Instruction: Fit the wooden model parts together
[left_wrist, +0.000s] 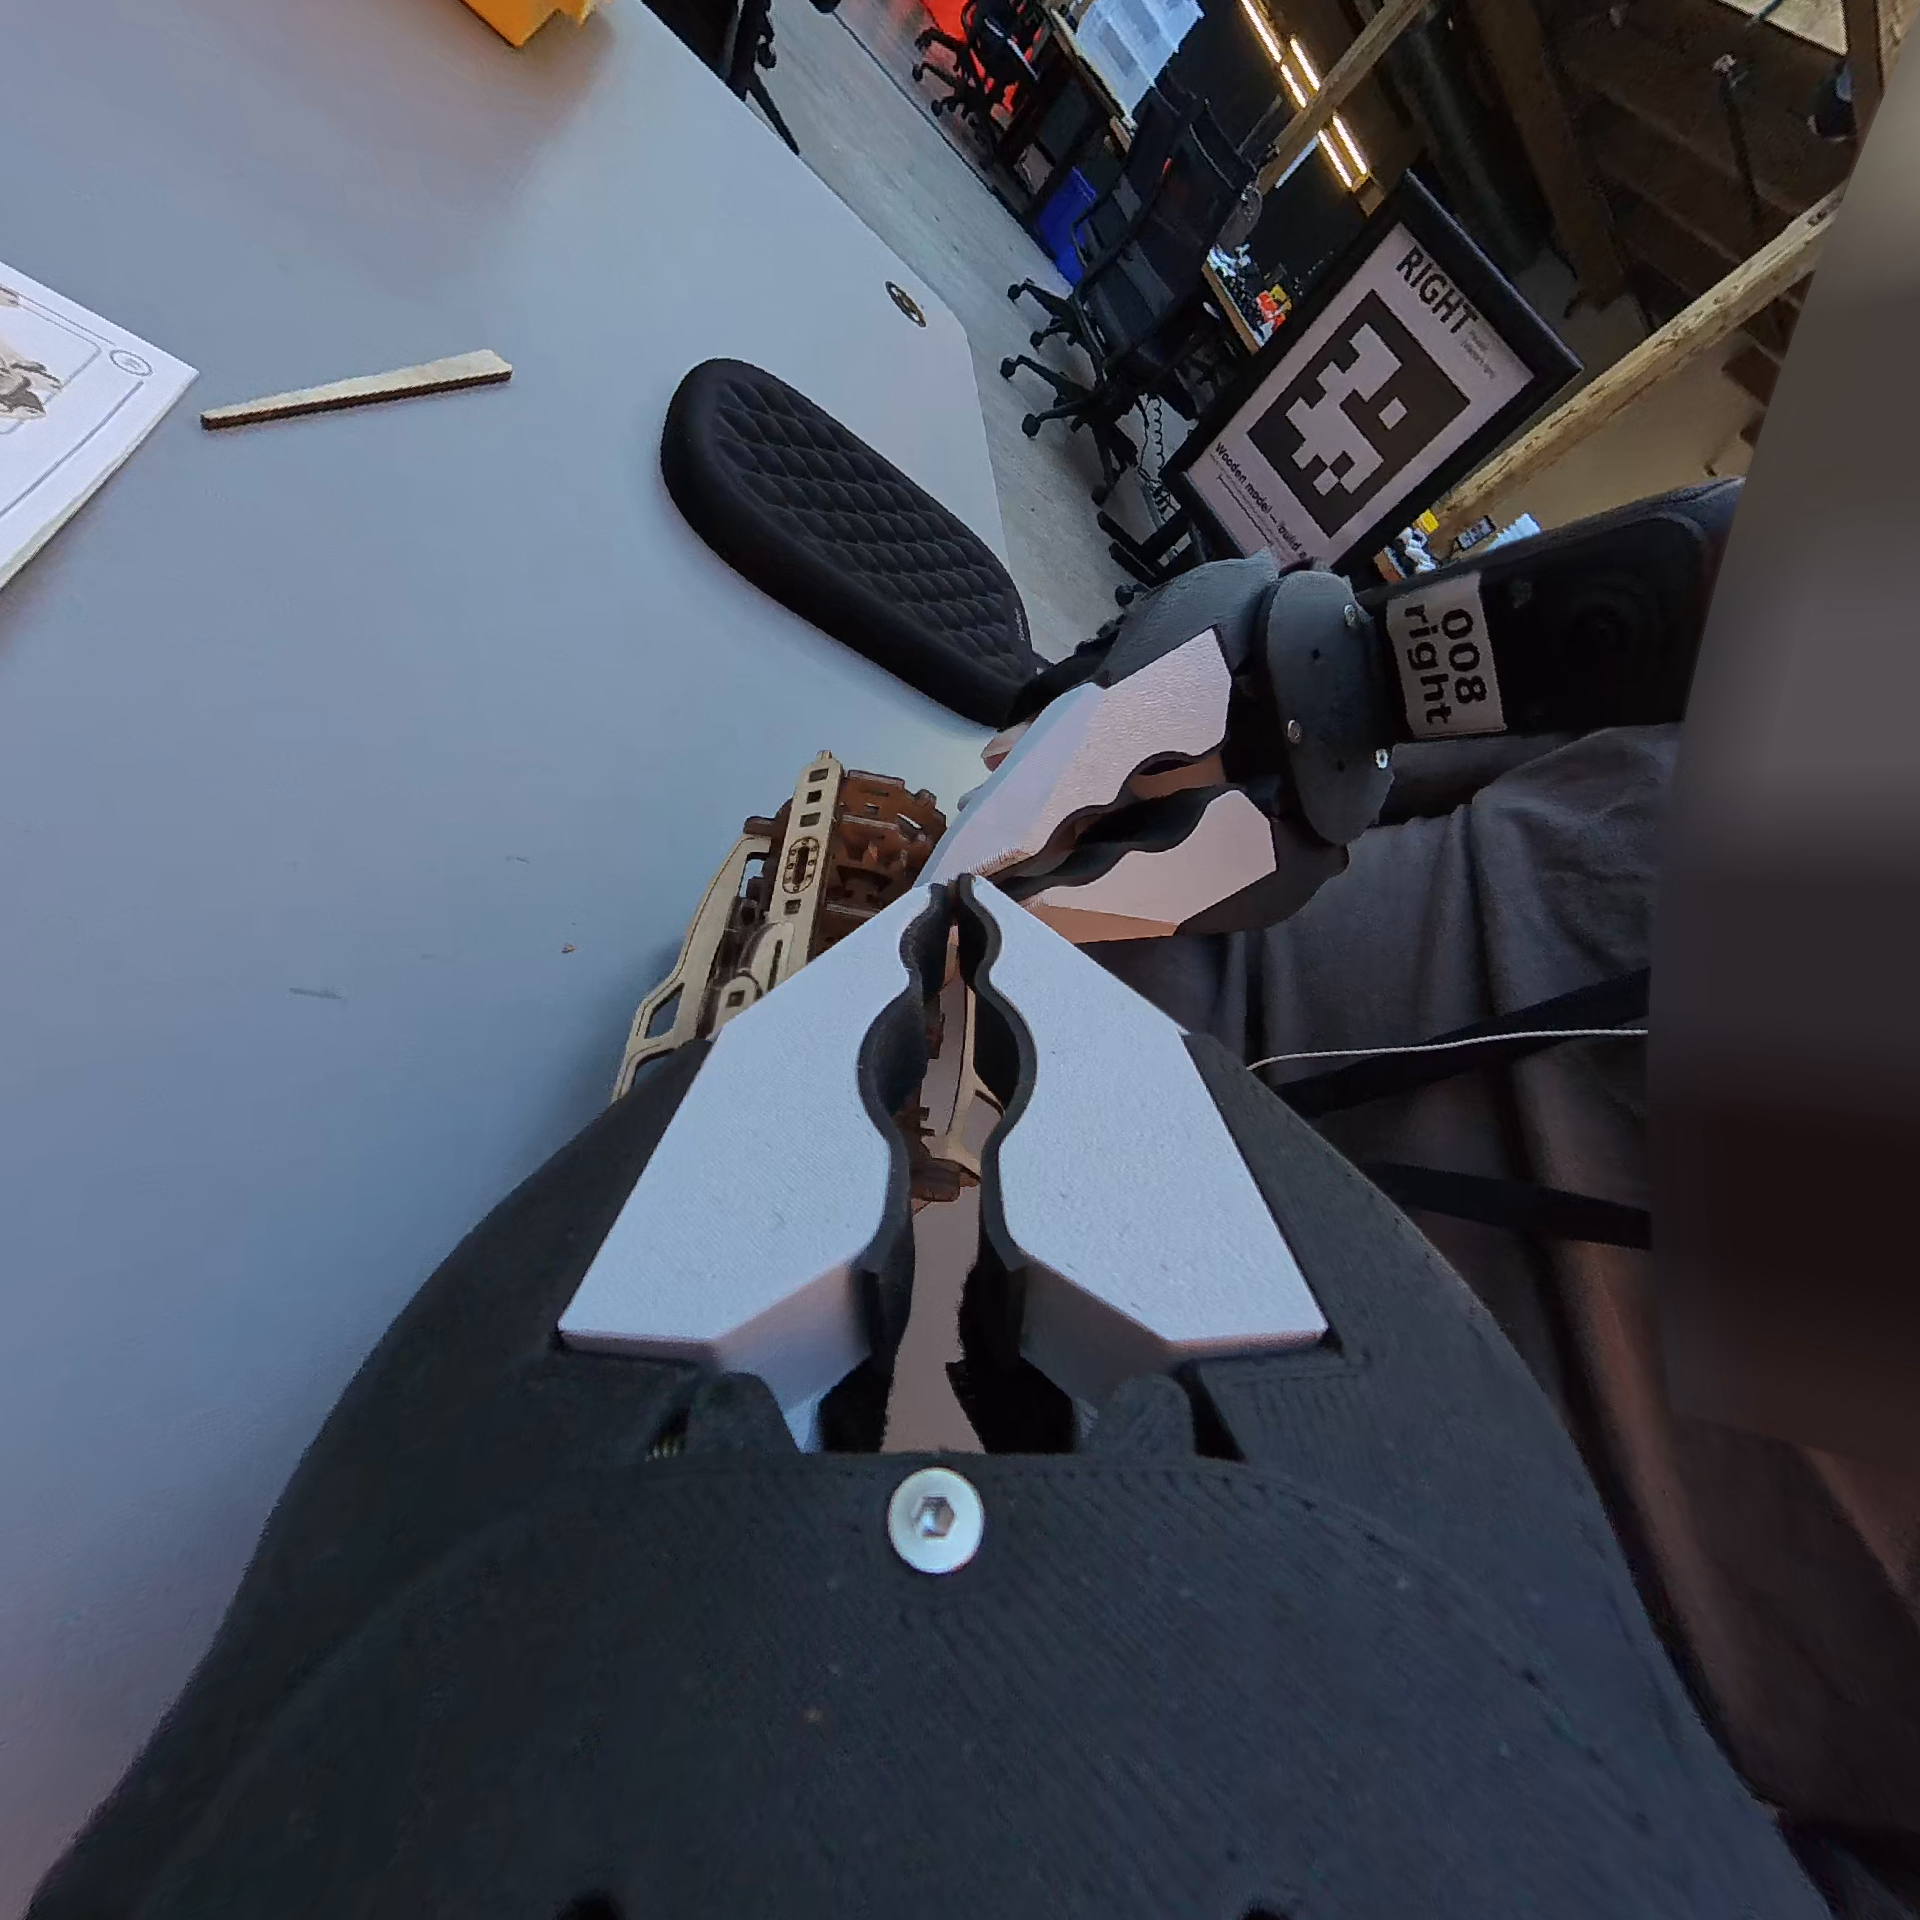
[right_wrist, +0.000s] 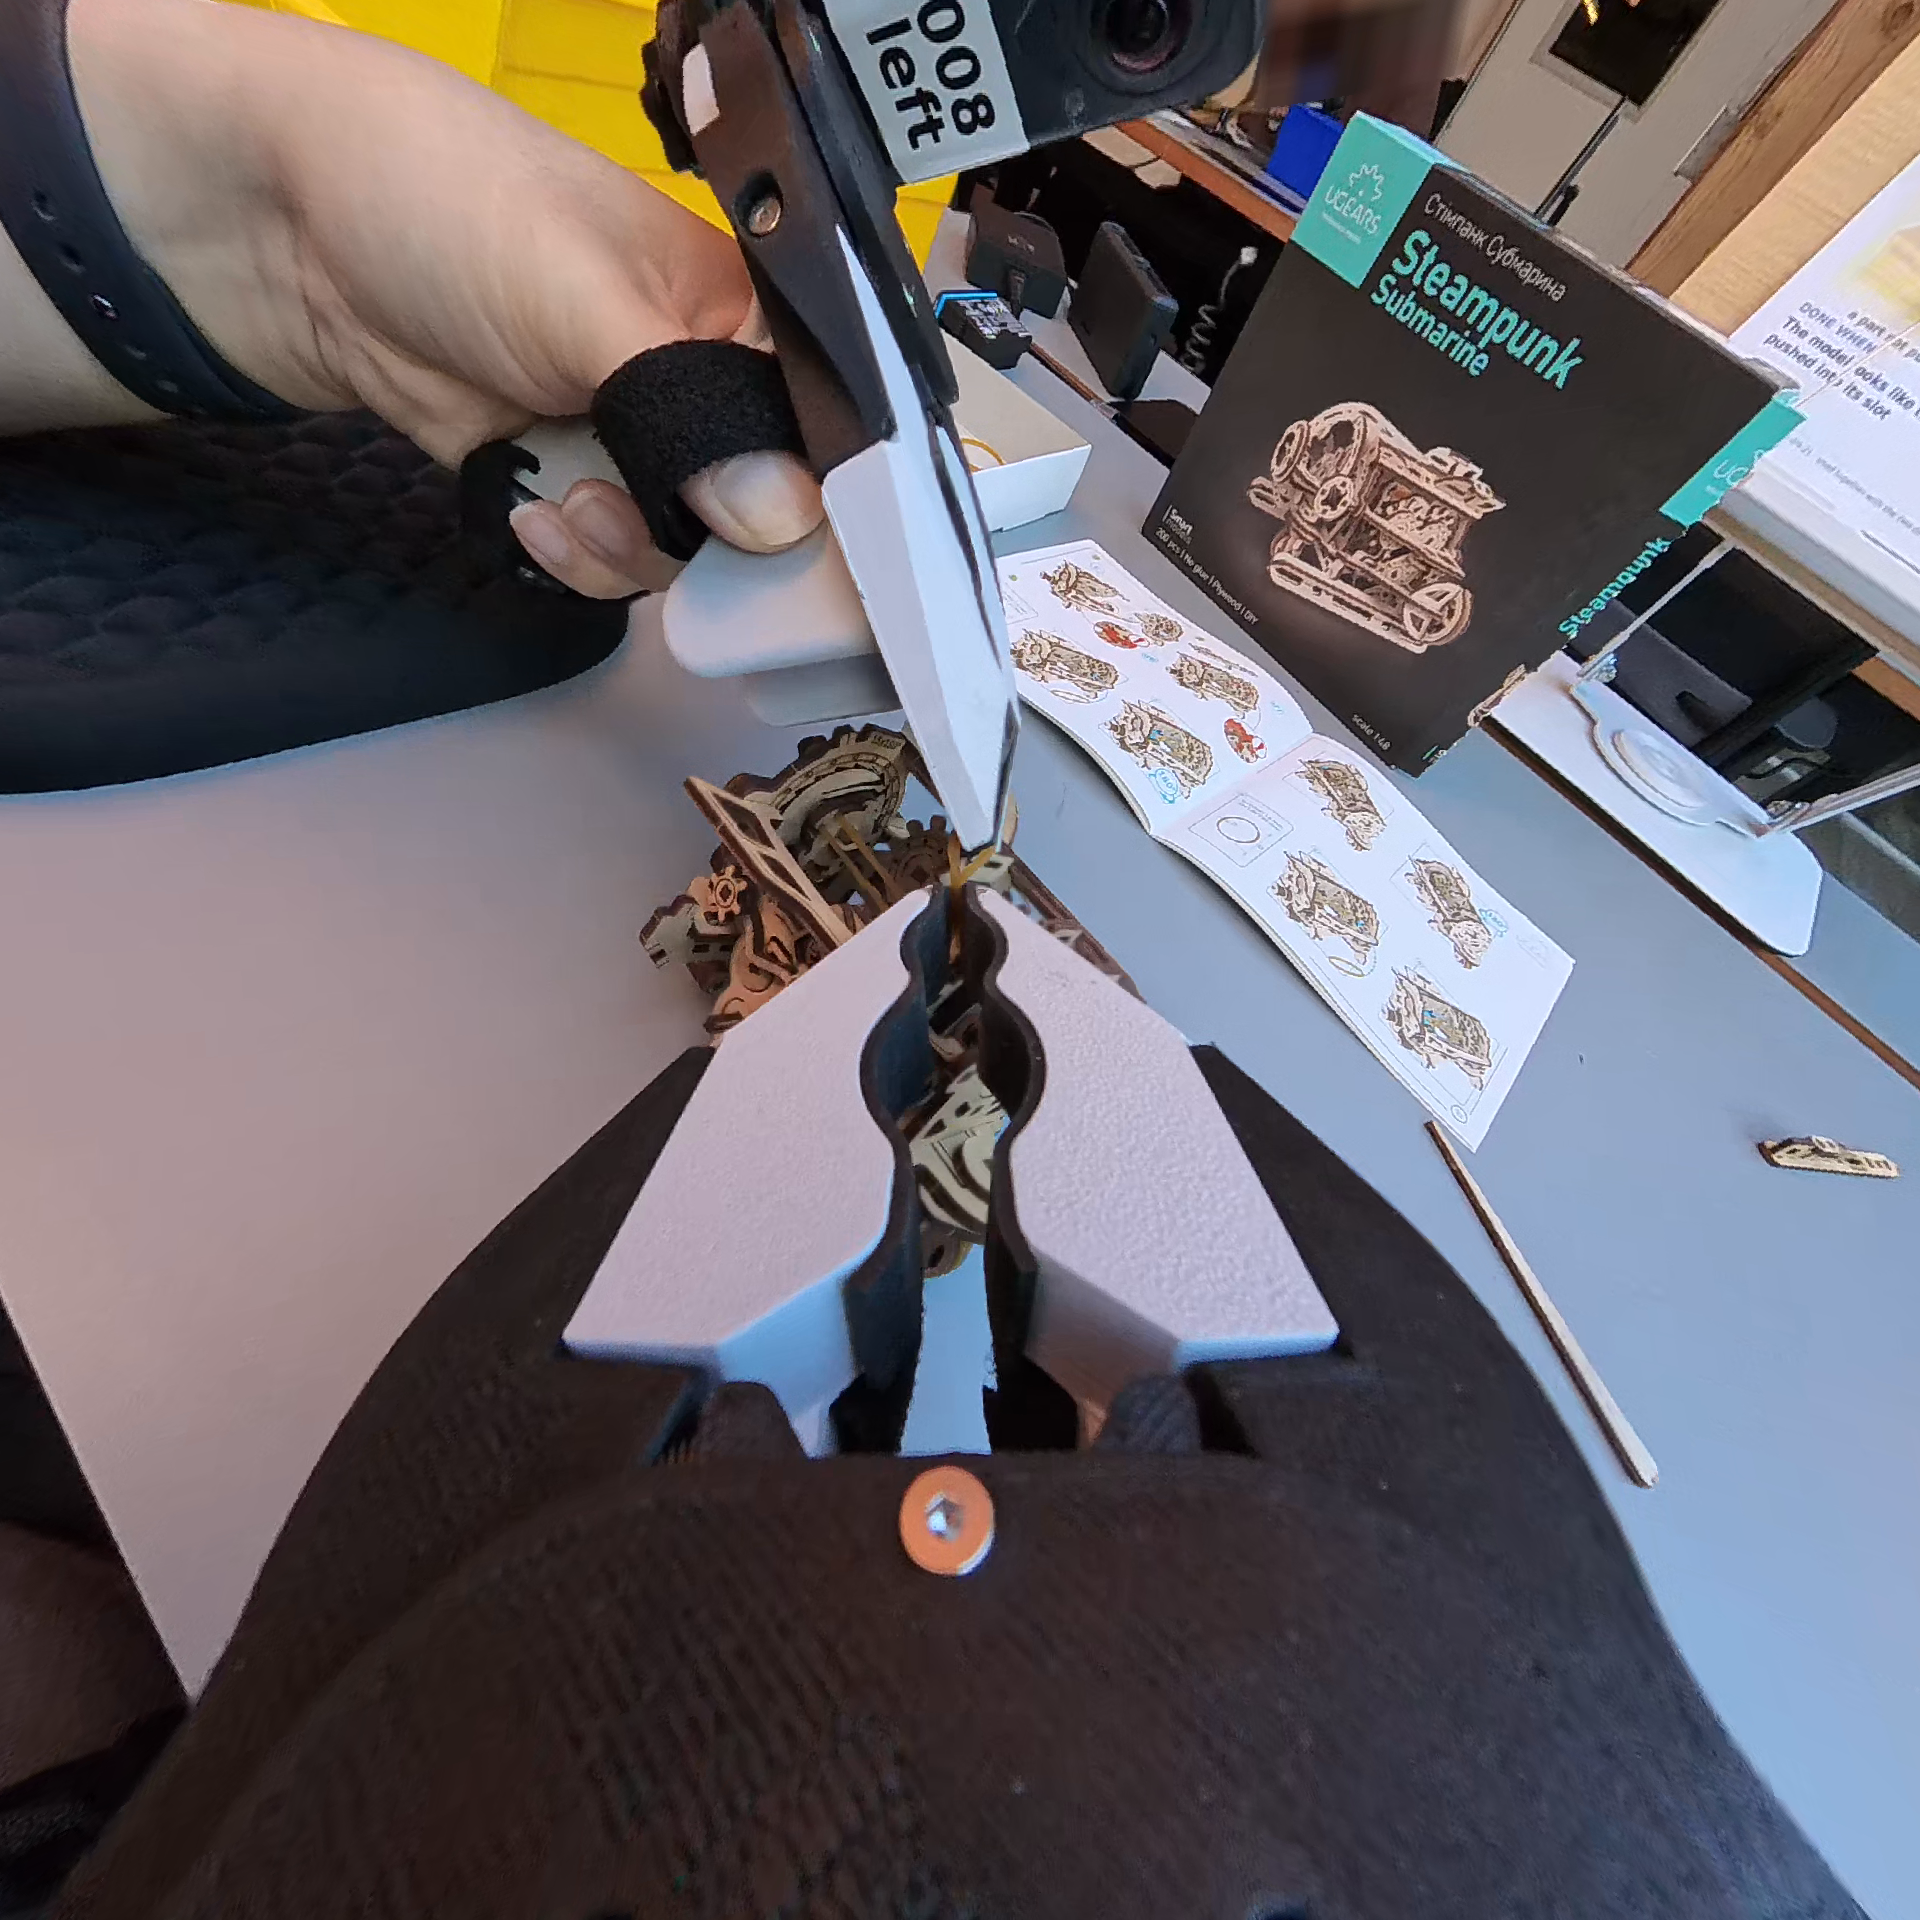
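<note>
A partly built wooden model (right_wrist: 790, 883) of gears and plates lies on the grey table (right_wrist: 364, 935); it also shows in the left wrist view (left_wrist: 790, 904). My right gripper (right_wrist: 954, 906) is shut at its tips on a thin amber elastic band (right_wrist: 956, 878) just above the model. My left gripper (right_wrist: 982, 831) comes down from above, held by a hand (right_wrist: 416, 270), and is shut with its tip on the same band. In the left wrist view my left gripper (left_wrist: 961, 891) is shut, and the right gripper (left_wrist: 1023, 868) meets it tip to tip. The band is hidden there.
A black padded rest (left_wrist: 842, 540) lies by the table edge. A thin wooden stick (right_wrist: 1538, 1309), an open instruction booklet (right_wrist: 1278, 831), a small wooden part (right_wrist: 1829, 1156), the dark model box (right_wrist: 1455, 468) and a white tray (right_wrist: 1023, 468) are on the table's right and far side. Less than 4 cm separates the two grippers' tips. From either gripper's tips it is about 20 cm to the thin wooden stick (right_wrist: 1538, 1309). It turns up in the left wrist view (left_wrist: 406, 391) as well.
</note>
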